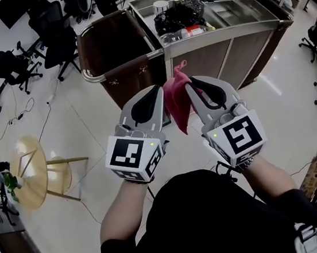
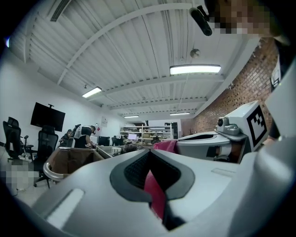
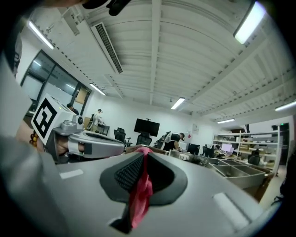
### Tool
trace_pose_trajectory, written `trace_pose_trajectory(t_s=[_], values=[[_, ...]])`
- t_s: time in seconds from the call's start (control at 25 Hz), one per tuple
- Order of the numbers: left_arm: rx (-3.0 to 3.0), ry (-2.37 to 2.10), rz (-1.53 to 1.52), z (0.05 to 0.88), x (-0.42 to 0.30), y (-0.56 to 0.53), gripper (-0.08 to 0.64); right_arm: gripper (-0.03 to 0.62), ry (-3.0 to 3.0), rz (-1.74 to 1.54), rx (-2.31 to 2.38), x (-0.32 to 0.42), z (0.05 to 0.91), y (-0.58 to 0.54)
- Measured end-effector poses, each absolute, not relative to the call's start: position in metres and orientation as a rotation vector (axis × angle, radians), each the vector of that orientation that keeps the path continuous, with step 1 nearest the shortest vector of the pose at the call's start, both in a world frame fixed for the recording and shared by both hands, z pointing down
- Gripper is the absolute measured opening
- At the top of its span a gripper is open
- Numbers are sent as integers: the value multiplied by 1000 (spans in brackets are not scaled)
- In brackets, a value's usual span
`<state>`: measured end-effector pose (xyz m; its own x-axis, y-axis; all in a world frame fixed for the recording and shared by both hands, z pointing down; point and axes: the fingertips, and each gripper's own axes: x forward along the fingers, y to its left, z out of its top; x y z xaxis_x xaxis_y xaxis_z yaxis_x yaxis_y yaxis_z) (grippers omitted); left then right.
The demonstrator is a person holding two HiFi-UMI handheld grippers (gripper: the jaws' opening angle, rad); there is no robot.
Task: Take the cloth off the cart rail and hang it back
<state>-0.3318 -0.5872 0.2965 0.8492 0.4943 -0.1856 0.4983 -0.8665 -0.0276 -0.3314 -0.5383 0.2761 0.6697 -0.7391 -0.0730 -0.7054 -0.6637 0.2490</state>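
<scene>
cloth (image 1: 177,100): soft pink-red fabric, matt, creased.
left gripper (image 1: 158,90): smooth pale-grey plastic shell with a slight sheen; the jaws are lined with matt black ribbed pads; matt black-and-white print on its cube.
right gripper (image 1: 191,85): the same grey plastic, ribbed black pads and matt printed cube.
cart (image 1: 219,57): brushed steel top, dully shiny; brown wood-look side panels, semi-glossy.
cart rail (image 1: 121,66): polished metal tube.
floor (image 1: 78,133): pale tiles, glossy, reflecting light.
stool (image 1: 28,172): light, smooth wood.
</scene>
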Motion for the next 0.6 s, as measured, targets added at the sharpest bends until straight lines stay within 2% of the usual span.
trace_pose_trajectory(t_s=[0.32, 0.6], values=[[2970, 970, -250, 302, -278, -491, 0, 21, -1044, -224, 2768, -280, 284, -443], [2951, 1100, -233, 306, -260, -390, 0, 21, -944, -233, 2817, -267, 289, -345]])
